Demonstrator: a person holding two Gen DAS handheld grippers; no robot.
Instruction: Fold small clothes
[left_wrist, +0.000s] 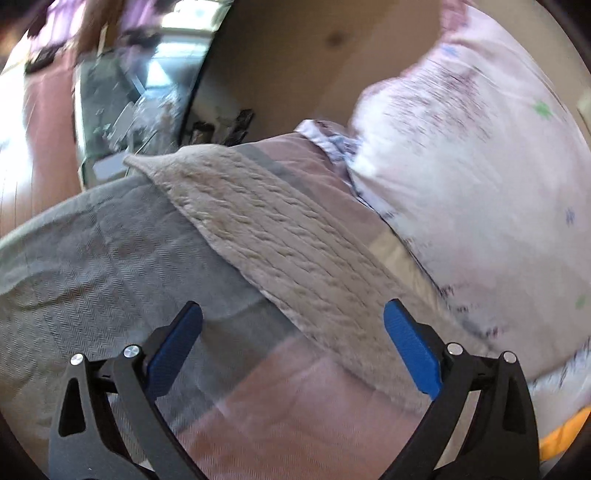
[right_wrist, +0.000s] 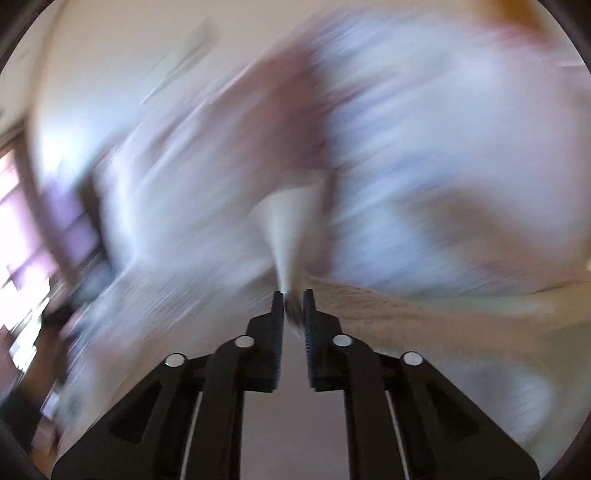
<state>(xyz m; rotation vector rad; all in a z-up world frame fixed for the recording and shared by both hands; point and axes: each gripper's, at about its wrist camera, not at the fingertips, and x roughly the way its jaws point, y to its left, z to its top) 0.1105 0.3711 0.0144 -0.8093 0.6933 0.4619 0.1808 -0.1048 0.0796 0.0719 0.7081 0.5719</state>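
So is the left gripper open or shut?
Open. The left gripper has its blue fingers spread wide apart, with nothing between them, above the towel.

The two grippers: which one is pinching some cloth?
The right gripper: its fingers squeeze a beige cloth. The left gripper is wide open, holding nothing.

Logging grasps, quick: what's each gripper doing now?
Left gripper: open, empty, above the beige towel.
Right gripper: shut on a pinch of blurred cloth.

Soft daylight fills both fisheye views, brightest at the washed-out window (right_wrist: 14, 206) on the left — the left wrist view is mildly smeared, the right wrist view heavily motion-blurred, both bowed and dark-cornered.
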